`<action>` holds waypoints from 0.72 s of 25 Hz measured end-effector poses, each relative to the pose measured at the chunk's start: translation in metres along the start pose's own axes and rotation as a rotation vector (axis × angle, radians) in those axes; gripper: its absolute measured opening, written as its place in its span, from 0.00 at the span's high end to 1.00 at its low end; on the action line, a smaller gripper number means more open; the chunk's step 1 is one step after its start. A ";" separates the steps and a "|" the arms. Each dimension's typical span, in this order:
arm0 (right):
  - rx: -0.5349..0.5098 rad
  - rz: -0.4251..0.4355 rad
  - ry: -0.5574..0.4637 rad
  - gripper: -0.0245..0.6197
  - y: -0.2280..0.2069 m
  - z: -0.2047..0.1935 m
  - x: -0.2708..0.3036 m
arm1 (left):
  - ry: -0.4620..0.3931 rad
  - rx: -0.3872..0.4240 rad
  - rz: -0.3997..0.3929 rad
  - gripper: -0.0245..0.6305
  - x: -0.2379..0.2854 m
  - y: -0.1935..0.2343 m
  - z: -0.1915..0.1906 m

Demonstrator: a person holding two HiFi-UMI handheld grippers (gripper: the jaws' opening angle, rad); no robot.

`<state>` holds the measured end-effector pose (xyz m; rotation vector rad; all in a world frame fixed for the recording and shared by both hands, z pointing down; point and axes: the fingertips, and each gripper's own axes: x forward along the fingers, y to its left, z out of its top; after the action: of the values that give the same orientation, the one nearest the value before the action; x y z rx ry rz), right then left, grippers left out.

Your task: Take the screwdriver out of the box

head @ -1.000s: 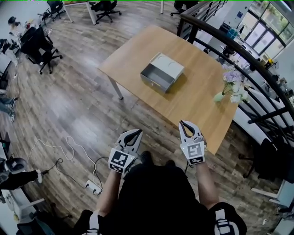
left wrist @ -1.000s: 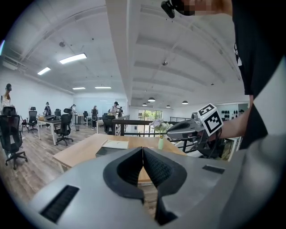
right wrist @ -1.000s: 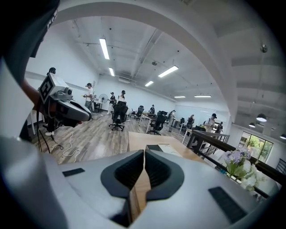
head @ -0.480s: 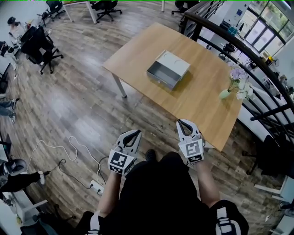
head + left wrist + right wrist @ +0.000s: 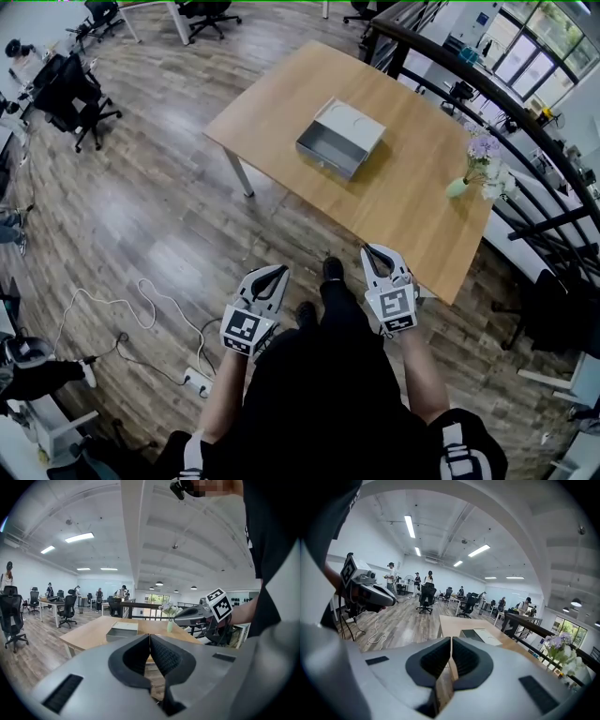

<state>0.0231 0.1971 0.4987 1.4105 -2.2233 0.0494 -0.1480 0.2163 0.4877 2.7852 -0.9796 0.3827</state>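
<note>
You're holding left gripper (image 5: 279, 270) and right gripper (image 5: 372, 250) clenched, empty; box (image 5: 339, 139) is sitting at 12 o'clock on the table (image 5: 281, 103).

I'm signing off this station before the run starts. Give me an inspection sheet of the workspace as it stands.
Surface: wooden table on a plank floor.
Job's things: grey box near the table's middle, open; screwdriver not seen.
Clutter: vase of flowers near the table's right edge.
Grippers: left gripper and right gripper both shut, nothing between the jaws, held well short of the box.
Cables: white cable looped on the floor at left, near a power strip.
Surroundings: office chairs at upper left; black railing beyond the table.
</note>
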 end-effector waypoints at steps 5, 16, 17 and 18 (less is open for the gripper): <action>-0.002 0.015 0.005 0.92 -0.003 0.005 0.017 | 0.006 -0.009 0.007 0.93 0.005 0.014 0.002; -0.019 0.069 -0.008 0.92 -0.014 0.028 0.072 | 0.012 -0.008 0.039 0.93 0.024 0.055 0.015; -0.018 0.076 -0.013 0.92 -0.015 0.031 0.077 | 0.019 -0.013 0.044 0.93 0.025 0.059 0.013; -0.015 0.083 -0.017 0.92 -0.016 0.034 0.082 | 0.026 -0.016 0.048 0.93 0.027 0.063 0.011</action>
<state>-0.0045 0.1109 0.5005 1.3151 -2.2907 0.0491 -0.1654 0.1492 0.4894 2.7397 -1.0409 0.4146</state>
